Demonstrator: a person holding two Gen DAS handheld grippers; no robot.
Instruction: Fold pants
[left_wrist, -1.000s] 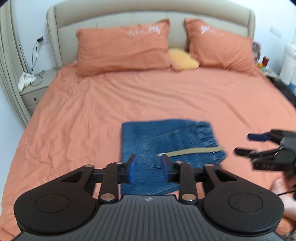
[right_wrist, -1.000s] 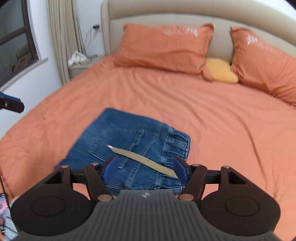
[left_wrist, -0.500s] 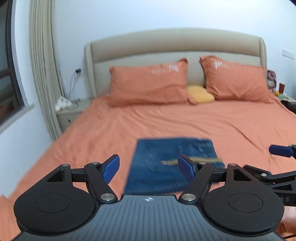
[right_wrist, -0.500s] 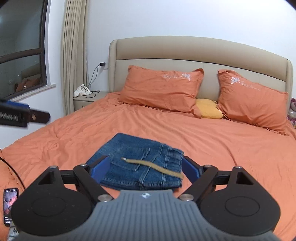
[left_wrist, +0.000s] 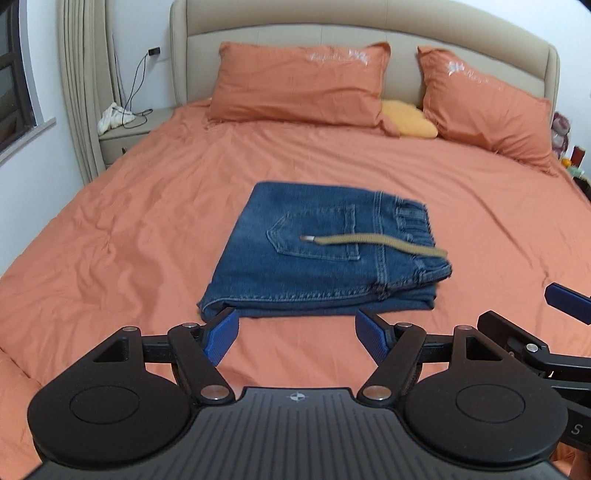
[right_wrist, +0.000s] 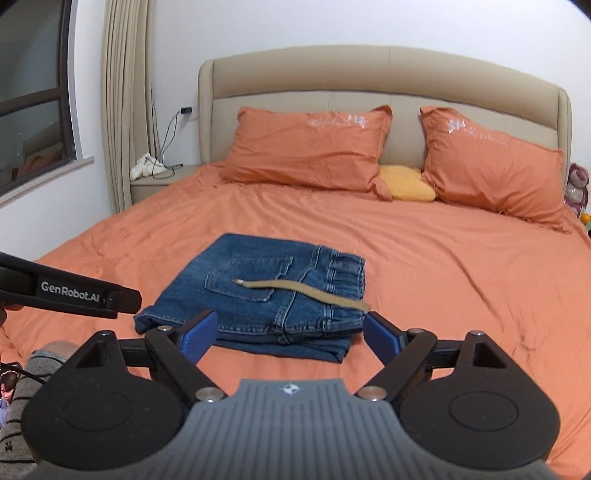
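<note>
Folded blue jeans (left_wrist: 325, 251) (right_wrist: 266, 295) lie flat in the middle of the orange bed, back pocket up, waistband to the right. A tan drawstring (left_wrist: 376, 243) (right_wrist: 306, 290) lies across the top of them. My left gripper (left_wrist: 297, 332) hovers just short of the jeans' near edge, open, with only bedsheet between its blue pads. My right gripper (right_wrist: 290, 334) is open too, above the near edge of the jeans without touching them. Each gripper shows at the side of the other's view: the right gripper (left_wrist: 565, 302), the left gripper (right_wrist: 74, 291).
Two orange pillows (left_wrist: 299, 85) (left_wrist: 484, 103) and a yellow cushion (left_wrist: 406, 118) lean on the beige headboard (right_wrist: 384, 77). A nightstand (left_wrist: 125, 136) with a white cloth and a cable stands at the far left, by curtains and a window. A grey striped sleeve (right_wrist: 22, 387) is at the lower left.
Both grippers have drawn back from the jeans toward the foot of the bed. The left jaws went from narrow to wide, and the right jaws widened as well. The jeans stayed folded in place.
</note>
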